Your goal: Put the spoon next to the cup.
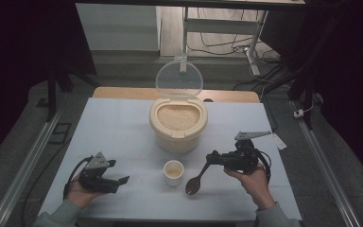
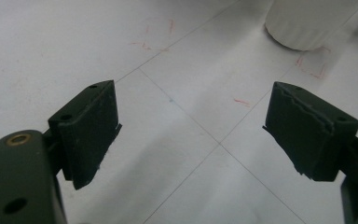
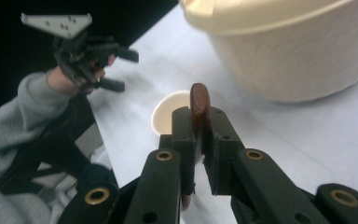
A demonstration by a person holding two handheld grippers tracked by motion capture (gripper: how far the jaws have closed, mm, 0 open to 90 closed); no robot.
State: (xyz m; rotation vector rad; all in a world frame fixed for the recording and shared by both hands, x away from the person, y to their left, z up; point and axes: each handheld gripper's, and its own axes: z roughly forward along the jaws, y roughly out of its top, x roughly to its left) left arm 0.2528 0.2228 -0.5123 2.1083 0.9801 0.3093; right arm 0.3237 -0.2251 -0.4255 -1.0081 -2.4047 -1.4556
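**Spoon pinched at right, left jaws spread over bare table**

Left gripper (image 1: 108,176) sits low at the near-left of the white table (image 1: 118,127), its jaws spread wide with nothing between them (its own view looks past them at bare tabletop). Just right of it, near the middle, stands a small cream cup (image 1: 173,172). Behind the cup is the big cream rice bin (image 1: 177,125), its clear lid (image 1: 178,78) tipped up and grain showing inside. Beside the cup, to its right, the brown wooden spoon (image 1: 196,181) hangs bowl-down toward the table, its handle clamped between the pressed-together jaws of the right gripper (image 1: 212,158), held in the person's hand.
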